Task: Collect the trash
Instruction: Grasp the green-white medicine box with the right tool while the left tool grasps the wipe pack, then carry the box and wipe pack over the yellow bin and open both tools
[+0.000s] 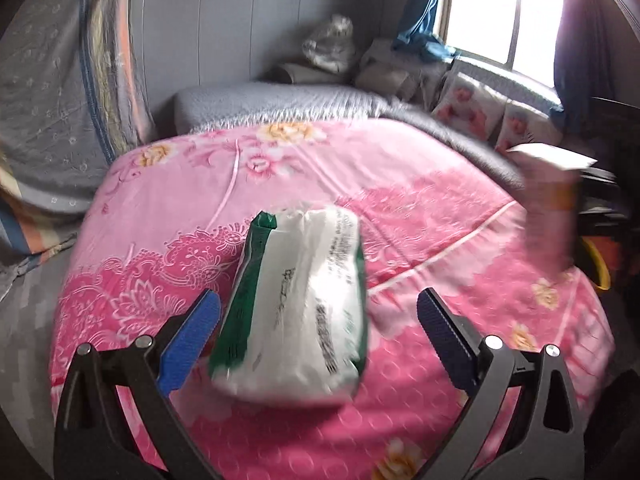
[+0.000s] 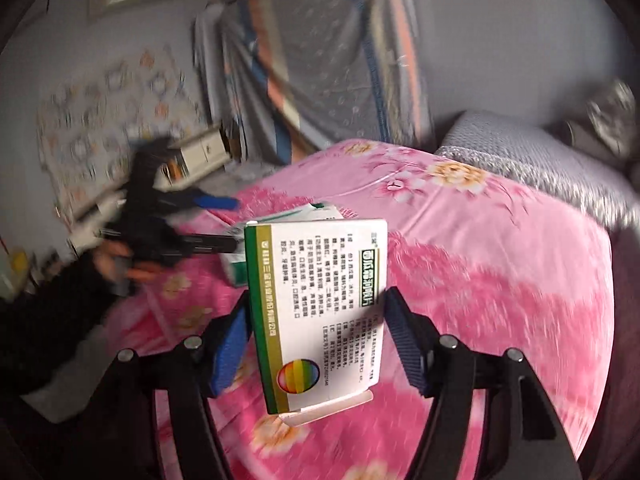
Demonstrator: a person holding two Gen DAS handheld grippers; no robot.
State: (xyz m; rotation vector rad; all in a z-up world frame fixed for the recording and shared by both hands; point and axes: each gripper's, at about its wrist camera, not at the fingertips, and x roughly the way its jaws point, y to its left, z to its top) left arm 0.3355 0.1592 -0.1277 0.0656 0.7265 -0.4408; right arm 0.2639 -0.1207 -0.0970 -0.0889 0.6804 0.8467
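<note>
Left wrist view first: we had the left gripper (image 1: 318, 320) spread wide over the pink floral quilt (image 1: 420, 208), and the green-and-white plastic packet (image 1: 296, 308) sat between the blue pads (image 1: 188, 344), nothing squeezing it as far as we could tell. It lay flat on the quilt, long way pointing away from us, so straddling it like that looked like the setup for a pinch across its narrow width. Off at the right edge was a blurry white box, too smeared to say much.

Right wrist view: the left gripper (image 2: 224, 220) showed up far left next to that same packet (image 2: 312, 212). Center frame, the right gripper (image 2: 316, 340) had its jaws closed on a green-and-white medicine box (image 2: 320, 312), held up off the quilt (image 2: 500, 260). We guessed it was lifted like that because it was already picked and waiting to go wherever the trash goes, which we couldn't see.
</note>
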